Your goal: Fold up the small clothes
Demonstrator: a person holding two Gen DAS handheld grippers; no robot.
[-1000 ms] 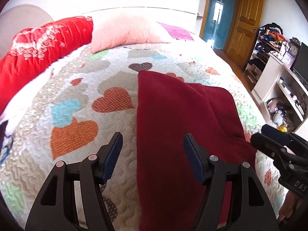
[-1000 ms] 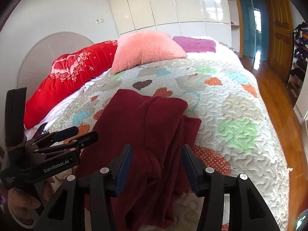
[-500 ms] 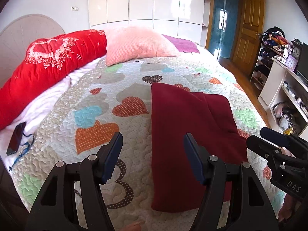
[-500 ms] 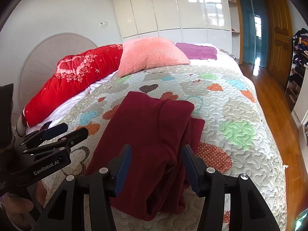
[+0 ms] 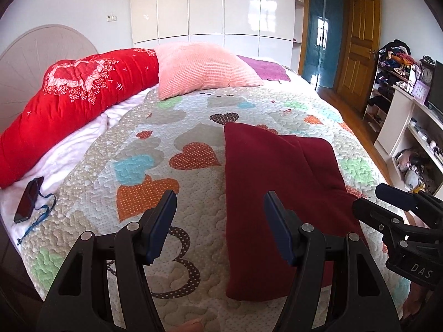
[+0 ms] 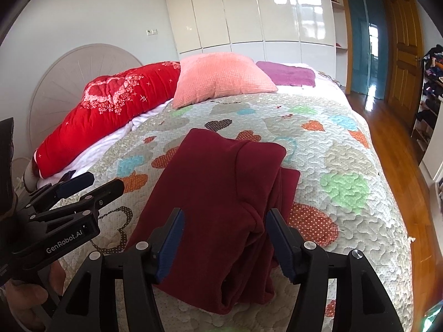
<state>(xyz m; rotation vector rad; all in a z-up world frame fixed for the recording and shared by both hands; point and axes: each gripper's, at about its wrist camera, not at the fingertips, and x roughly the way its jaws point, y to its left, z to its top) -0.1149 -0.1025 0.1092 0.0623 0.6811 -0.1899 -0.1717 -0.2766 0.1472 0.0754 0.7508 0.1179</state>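
A dark red garment (image 5: 279, 188) lies folded lengthwise on the heart-patterned quilt (image 5: 155, 149), running from mid-bed to the near edge. In the right wrist view the garment (image 6: 218, 193) shows a folded layer on top and bunched cloth at its near right side. My left gripper (image 5: 220, 221) is open and empty, raised above the quilt by the garment's left edge. My right gripper (image 6: 224, 238) is open and empty, raised over the garment's near end. Each gripper shows in the other's view, the right one (image 5: 387, 207) and the left one (image 6: 83, 191).
A red bolster (image 5: 72, 102), a pink pillow (image 5: 202, 69) and a purple cloth (image 5: 265, 67) lie at the head of the bed. A phone with a blue cord (image 5: 29, 199) lies on the white sheet at left. White shelves (image 5: 415, 127) stand at right, wooden floor (image 6: 398, 144) beyond.
Both grippers have pulled back and risen away from the garment, so more of the bed and the garment's near end show. The garment lies as before.
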